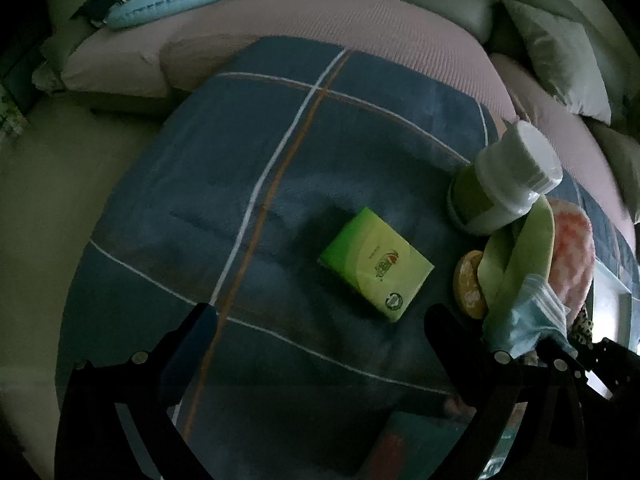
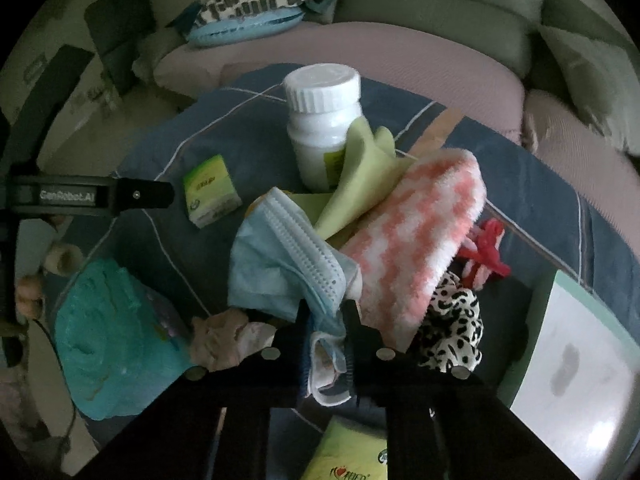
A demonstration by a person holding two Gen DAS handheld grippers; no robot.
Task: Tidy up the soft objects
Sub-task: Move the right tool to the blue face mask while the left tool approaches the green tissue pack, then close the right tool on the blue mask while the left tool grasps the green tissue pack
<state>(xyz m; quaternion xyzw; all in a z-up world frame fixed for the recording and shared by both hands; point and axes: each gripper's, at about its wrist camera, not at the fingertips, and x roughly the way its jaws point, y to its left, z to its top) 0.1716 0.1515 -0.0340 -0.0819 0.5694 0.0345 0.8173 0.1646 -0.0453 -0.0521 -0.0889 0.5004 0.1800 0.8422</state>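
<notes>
The right gripper (image 2: 326, 332) is clamped on a pale blue face mask (image 2: 288, 264), its two dark jaws drawn close with the mask's lower hem and a white ear loop bunched between them. The mask is pleated, crumpled and soft, with a stitched white edge running slantwise across it. It fans out beyond the jaws over the blue plaid cloth (image 2: 224, 128) that covers the table.

Touching the mask on its right is a fluffy pink-and-white towel (image 2: 416, 236), and beyond the mask a light green cloth (image 2: 360, 176) leans against a white bottle (image 2: 320, 120) with a ribbed cap. A leopard-print fabric (image 2: 456, 328) lies just right of the gripper, under the towel's near end. Left of the mask sits a teal packet (image 2: 116, 340), and a small green tissue pack (image 2: 210, 194) lies farther off to the left.

The left gripper (image 1: 320, 316) hangs with its jaws wide apart and nothing between them, above bare cloth; the tissue pack (image 1: 376, 264) lies just beyond its fingertips. In that view the mask (image 1: 524, 324) is at the right edge, beside the right finger.

Left of the mask the plaid cloth (image 1: 240, 160) is open as far as the table's edge. Beyond it runs a pink-covered sofa seat (image 1: 340, 16).
</notes>
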